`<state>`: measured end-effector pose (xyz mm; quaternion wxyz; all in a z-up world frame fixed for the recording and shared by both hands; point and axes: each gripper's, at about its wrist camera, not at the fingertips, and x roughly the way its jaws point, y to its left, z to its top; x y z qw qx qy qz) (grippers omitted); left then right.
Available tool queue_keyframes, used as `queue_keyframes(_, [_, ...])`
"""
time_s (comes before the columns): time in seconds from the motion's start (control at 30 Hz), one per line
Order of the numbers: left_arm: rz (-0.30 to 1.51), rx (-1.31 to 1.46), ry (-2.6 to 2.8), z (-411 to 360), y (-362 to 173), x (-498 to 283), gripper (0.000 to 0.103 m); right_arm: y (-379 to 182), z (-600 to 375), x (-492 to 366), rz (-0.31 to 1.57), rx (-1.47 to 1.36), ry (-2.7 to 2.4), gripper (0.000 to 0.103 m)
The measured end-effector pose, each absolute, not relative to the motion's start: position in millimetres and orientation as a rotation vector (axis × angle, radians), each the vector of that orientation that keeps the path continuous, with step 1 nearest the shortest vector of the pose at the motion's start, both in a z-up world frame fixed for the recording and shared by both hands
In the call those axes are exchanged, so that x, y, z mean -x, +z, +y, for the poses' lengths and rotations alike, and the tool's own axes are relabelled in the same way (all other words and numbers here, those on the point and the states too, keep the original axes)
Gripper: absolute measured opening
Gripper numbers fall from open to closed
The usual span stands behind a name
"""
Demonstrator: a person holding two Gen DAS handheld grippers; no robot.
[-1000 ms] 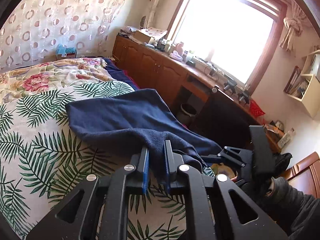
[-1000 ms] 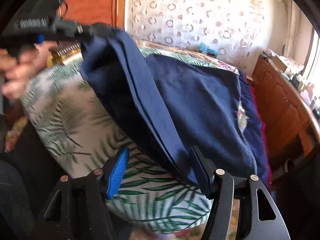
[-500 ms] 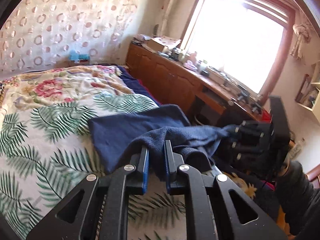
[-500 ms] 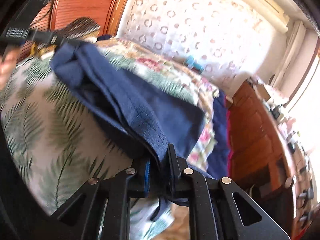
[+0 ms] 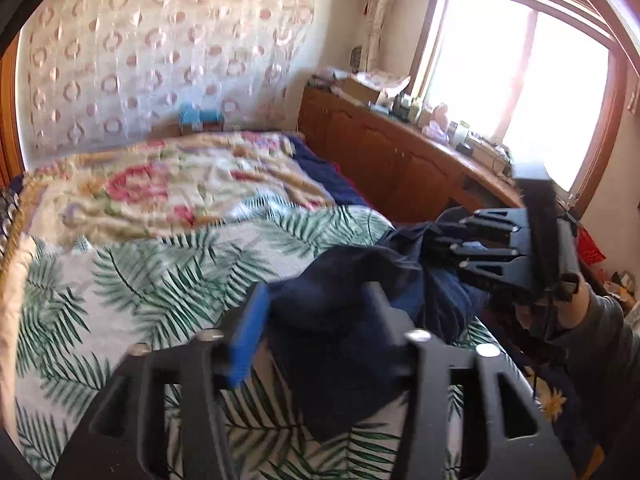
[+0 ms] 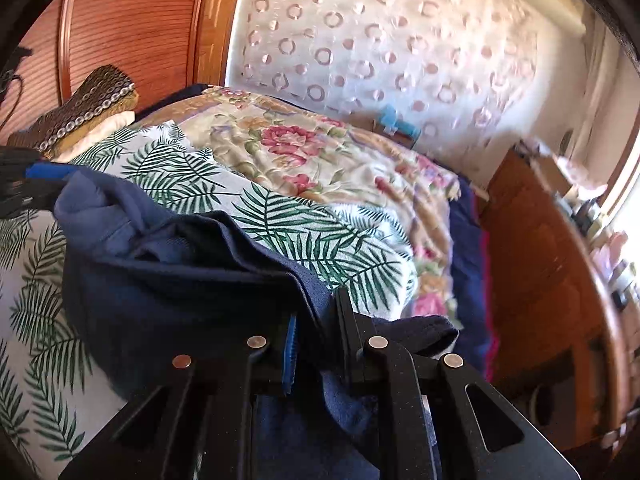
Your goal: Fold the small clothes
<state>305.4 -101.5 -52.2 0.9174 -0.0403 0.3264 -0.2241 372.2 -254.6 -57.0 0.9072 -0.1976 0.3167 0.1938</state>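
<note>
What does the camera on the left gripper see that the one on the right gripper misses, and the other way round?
Only the left wrist view shows the bright window, the person's sleeve and the right gripper from outside.

Only the right wrist view shows the wooden headboard and the studded cushion.

Both show the navy garment on the palm-leaf bedspread, the floral quilt, the dotted curtain and the wooden cabinet. The left gripper has just opened, cloth between its jaws.

Navy-blue garment [image 5: 344, 320], soft knit, bunched and folded over itself on the palm-leaf bedspread [image 5: 132, 280]. In the right wrist view its mass [image 6: 192, 292] spreads from 6 o'clock toward 9 o'clock, a paler blue inner face showing at the far end.
</note>
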Motion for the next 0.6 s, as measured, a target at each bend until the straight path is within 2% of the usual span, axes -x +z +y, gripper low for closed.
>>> queue_keyframes(0.03, [0.66,0.081,-0.446,-98,-51,-305,0.069,-58,-257,-376,0.651,0.387,0.401,0.027])
queue_keyframes(0.07, [0.652,0.081,-0.439,-95,-50,-305,0.072,-57,-262,-379,0.648,0.366,0.404,0.031])
queue_keyframes(0.17, [0.677,0.066,-0.449,-94,-55,-311,0.072,-45,-281,-380,0.633,0.242,0.414,0.044])
queue_keyframes(0.37, [0.787,0.018,-0.443,-106,-80,-324,0.072,-26,-313,-361,0.555,0.135,0.292,0.048])
queue_keyframes(0.47, [0.829,0.015,-0.435,-108,-91,-332,0.072,-29,-326,-347,0.594,0.08,0.33,0.058])
queue_keyframes(0.6, [0.878,0.046,-0.435,-105,-103,-349,0.072,-44,-347,-343,0.691,0.028,0.352,0.063])
